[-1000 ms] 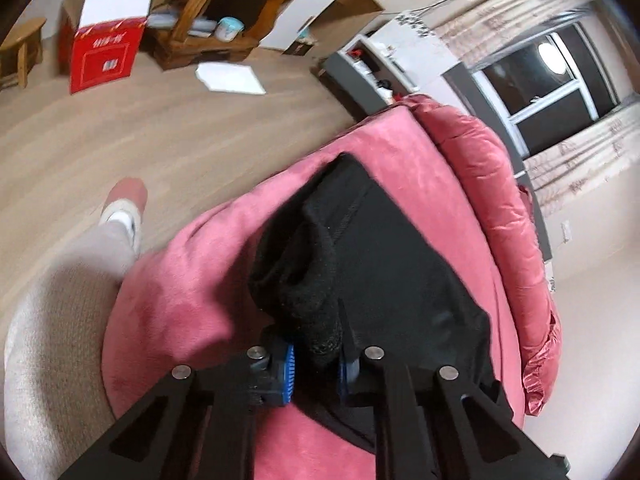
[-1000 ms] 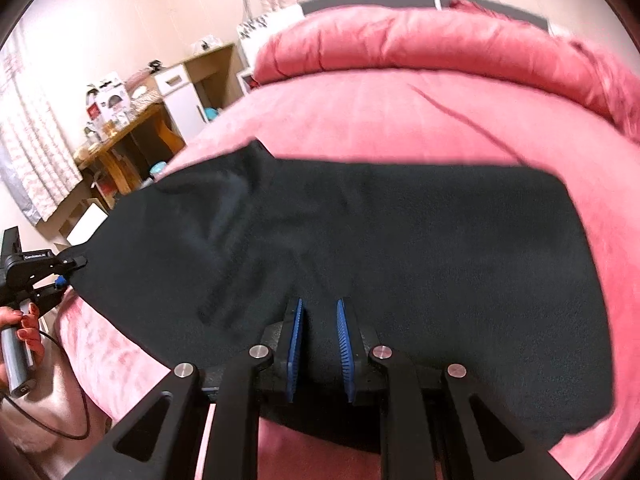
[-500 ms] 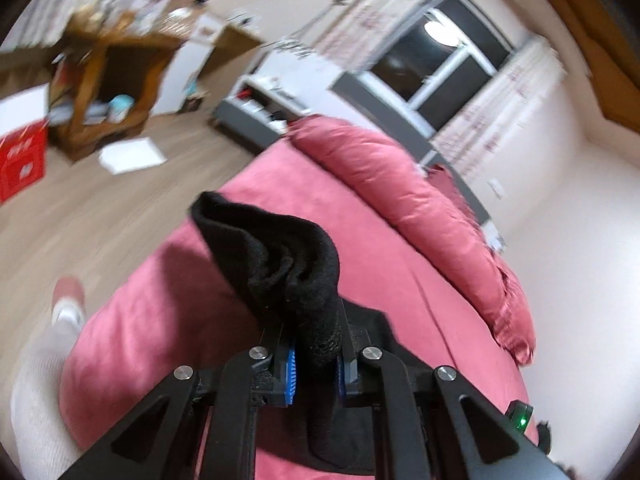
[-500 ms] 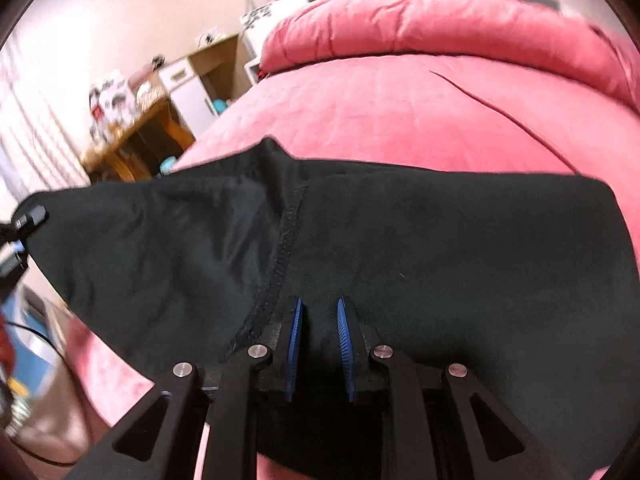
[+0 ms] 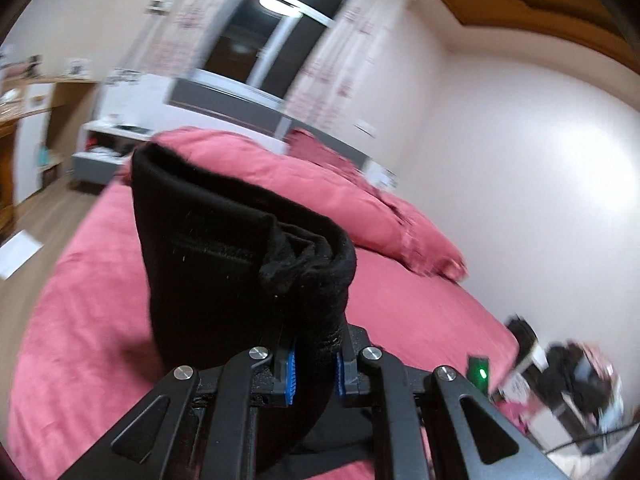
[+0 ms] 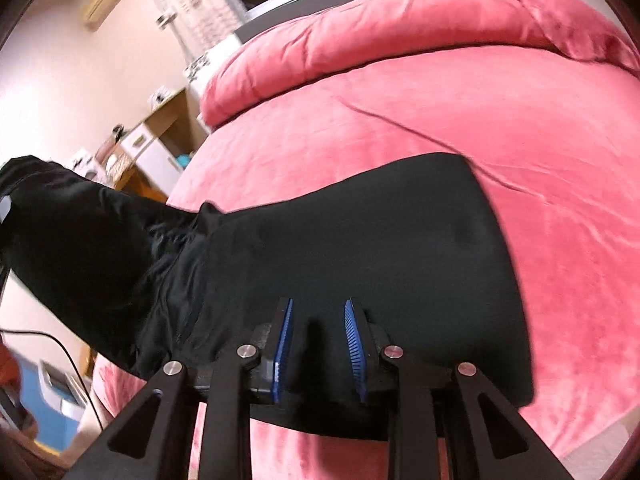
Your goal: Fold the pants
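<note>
Black pants (image 6: pixel 360 248) bunched in clamped left gripper (image 5: pixel 314 372); right gripper (image 6: pixel 318 352) opening astride them.

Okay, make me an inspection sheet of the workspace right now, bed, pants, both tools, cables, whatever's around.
Surface: pink bed, cover lightly creased; rolled pink duvet at the far end.
Job's things: black pants, one part flat on the bed, the other end lifted off it at the left.
Clutter: nothing seen on the bed besides the pants.
Grippers: left tool shut on a bunched end of the pants, held above the bed; right tool over the flat part, jaws opening, pads not pressing the cloth.
Cables: one black cable hanging at the bed's left edge.
Surroundings: dark window with curtains, wooden desk, white paper on the floor.
</note>
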The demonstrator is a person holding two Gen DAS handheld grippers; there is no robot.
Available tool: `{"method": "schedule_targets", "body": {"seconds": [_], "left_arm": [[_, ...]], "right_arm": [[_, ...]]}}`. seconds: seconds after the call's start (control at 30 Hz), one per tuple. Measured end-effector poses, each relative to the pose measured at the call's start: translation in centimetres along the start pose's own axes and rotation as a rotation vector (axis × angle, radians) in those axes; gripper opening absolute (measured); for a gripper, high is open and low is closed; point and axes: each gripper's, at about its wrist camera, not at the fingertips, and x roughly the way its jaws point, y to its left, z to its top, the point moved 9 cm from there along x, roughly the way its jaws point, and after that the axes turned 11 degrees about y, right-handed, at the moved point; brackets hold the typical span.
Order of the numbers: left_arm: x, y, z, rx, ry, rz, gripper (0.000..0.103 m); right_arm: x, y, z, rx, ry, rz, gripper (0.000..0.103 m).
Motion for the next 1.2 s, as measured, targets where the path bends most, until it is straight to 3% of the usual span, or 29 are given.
{"method": "schedule_targets", "body": {"seconds": [0.37,0.53,0.67,0.8,0.87,1.03,1.2], "left_arm": [[10.9,-8.9,-5.8,0.166,0.264,-0.159,0.013],[15.9,-9.8,-10.6,0.211,0.42,-0.137,0.013],[17.7,-9.8,-13.0,0.245,0.481,-0.106,0.013],[17.9,-10.4,-15.2,0.27,0.54,-0.121,0.027],[17.2,-11.1,-15.8,0.283,0.551,-0.162,0.031],[13.7,-11.6,-15.6,0.292,0.513,-0.232,0.032],[11.9,-8.5,-12.1,0.246,0.373,-0.127,0.032]], "right_arm": [[-2.3,-1.8,0.6,0.111,-0.069,0.109,0.036],[-1.9,-3.6,0.1,0.179,-0.055,0.097,0.037],[-1.8,-4.3,-0.1,0.219,-0.054,0.13,0.037],[-1.9,-4.6,-0.2,0.242,-0.055,0.155,0.037],[-2.0,-4.7,-0.2,0.257,-0.055,0.173,0.039],[-2.5,-4.2,0.0,0.257,-0.061,0.218,0.055],[-1.4,-2.5,-0.3,0.19,-0.017,0.214,0.058]]}}
